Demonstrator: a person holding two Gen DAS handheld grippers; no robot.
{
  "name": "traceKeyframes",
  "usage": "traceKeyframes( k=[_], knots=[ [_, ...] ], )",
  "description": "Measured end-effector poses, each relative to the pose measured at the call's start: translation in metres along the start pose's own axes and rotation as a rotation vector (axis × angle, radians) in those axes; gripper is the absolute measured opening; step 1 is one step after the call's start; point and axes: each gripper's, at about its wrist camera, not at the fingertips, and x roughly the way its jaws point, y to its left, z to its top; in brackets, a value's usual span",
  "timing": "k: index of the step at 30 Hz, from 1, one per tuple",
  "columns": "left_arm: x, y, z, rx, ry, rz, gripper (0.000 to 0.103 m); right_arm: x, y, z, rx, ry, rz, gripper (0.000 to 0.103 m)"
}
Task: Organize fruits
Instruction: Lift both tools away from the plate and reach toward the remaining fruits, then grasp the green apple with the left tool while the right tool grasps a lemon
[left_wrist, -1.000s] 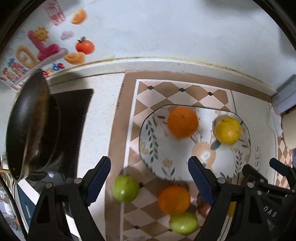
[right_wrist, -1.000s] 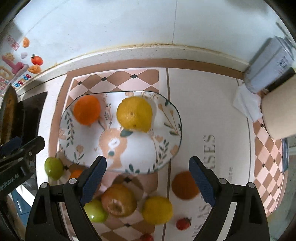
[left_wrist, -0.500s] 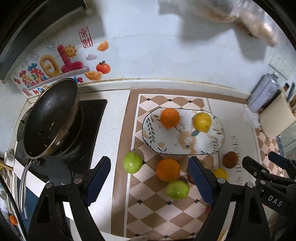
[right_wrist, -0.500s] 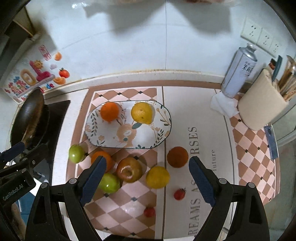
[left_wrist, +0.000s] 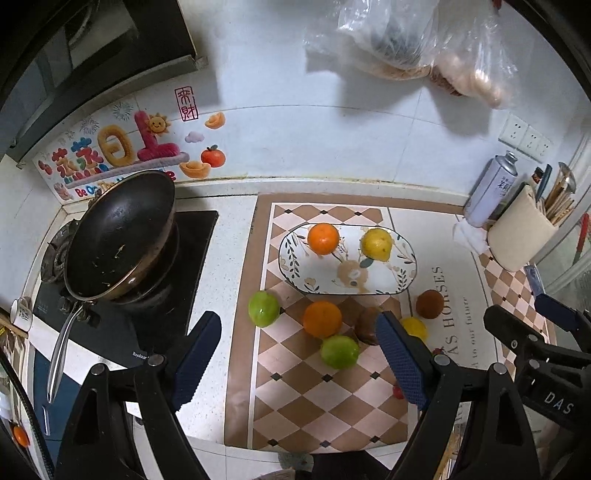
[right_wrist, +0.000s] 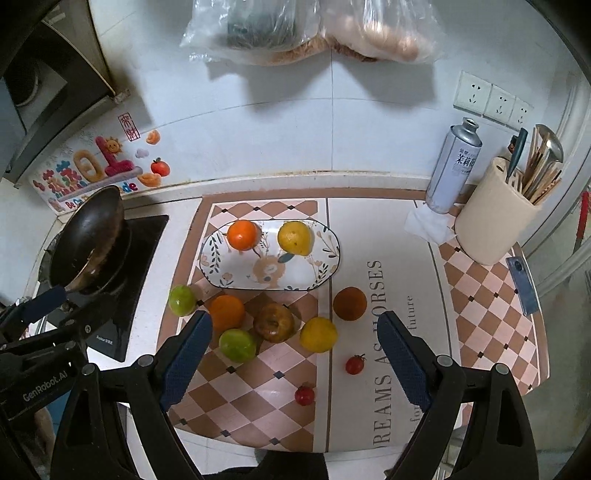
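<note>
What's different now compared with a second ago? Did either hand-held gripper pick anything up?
Both pulled up and back from the plate, so far more counter shows. Neither took anything: the left hand-held gripper and right hand-held gripper are open and empty. Unchanged: the orange and yellow fruit sit on the plate, and the other fruits lie on the mat as before.

brown apple (left_wrist: 366, 325) half hidden behind the left hand-held gripper (left_wrist: 299, 363) finger, yellow fruit (left_wrist: 415, 326) mostly covered too, small red tomato (left_wrist: 398, 391) barely peeking, lower right of frame
</note>
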Motion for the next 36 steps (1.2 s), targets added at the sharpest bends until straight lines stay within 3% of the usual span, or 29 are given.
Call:
traceKeyframes(
  k=[10,13,19,22,29,36],
  knots=[
    [0.008,0.008,-0.008,-0.007,0.020,0.015,0.086,0.006,-0.007,-0.003,0.059,0.008,0.041,0.093],
    [0.033,0.014,-0.007,-0.023,0.077,0.012,0.100,0.037,-0.022,-0.005,0.098,0.070,0.060,0.093],
    [0.105,0.038,-0.015,-0.091,0.241,0.056,0.100,0.130,-0.051,-0.026,0.178,0.250,0.065,0.092],
    [0.136,0.058,-0.020,-0.157,0.312,0.069,0.100,0.176,-0.062,-0.040,0.221,0.324,0.061,0.086],
    [0.187,0.093,-0.016,-0.270,0.404,0.083,0.100,0.243,-0.065,-0.057,0.238,0.420,0.038,0.074],
    [0.242,0.087,0.000,-0.248,0.473,0.063,0.100,0.272,-0.061,-0.057,0.233,0.447,0.048,0.061]
  ],
)
